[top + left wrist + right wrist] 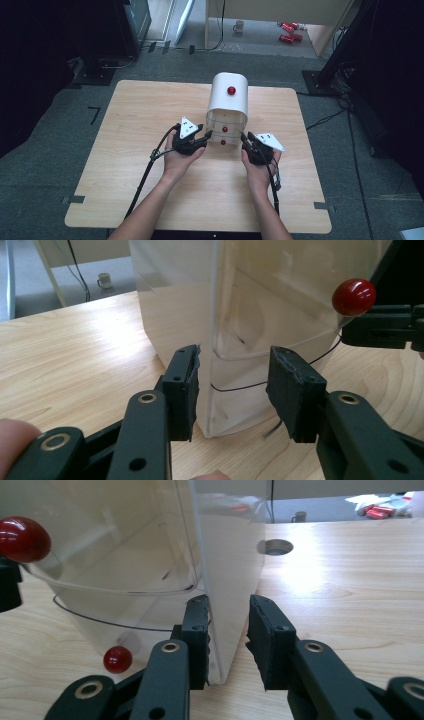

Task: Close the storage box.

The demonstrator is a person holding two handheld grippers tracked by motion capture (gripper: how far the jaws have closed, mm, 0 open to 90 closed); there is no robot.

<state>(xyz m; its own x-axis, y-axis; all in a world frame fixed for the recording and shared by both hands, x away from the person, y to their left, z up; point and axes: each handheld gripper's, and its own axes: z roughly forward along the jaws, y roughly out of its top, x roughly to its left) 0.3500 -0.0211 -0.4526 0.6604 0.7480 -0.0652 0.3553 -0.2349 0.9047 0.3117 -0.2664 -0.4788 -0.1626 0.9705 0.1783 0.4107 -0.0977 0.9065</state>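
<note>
A small white cabinet [228,95] with clear drawers stands upright at the middle of the wooden table [140,165]. A red knob [231,90] sits on its white top, and two more red knobs [225,129] mark the clear drawer fronts. My left gripper [207,135] is open at the front left corner, and the clear corner [220,340] stands between its jaws [232,365]. My right gripper [245,137] is open at the front right corner, its jaws [229,605] straddling the wall edge [225,555]. A drawer knob [22,539] and a lower one [117,659] show through the plastic.
A round hole [275,546] is cut in the tabletop behind the cabinet. On the floor beyond the table are a mug [239,26] and red cans [289,31]. Dark stands flank the table. Cables trail from both grippers toward the near edge.
</note>
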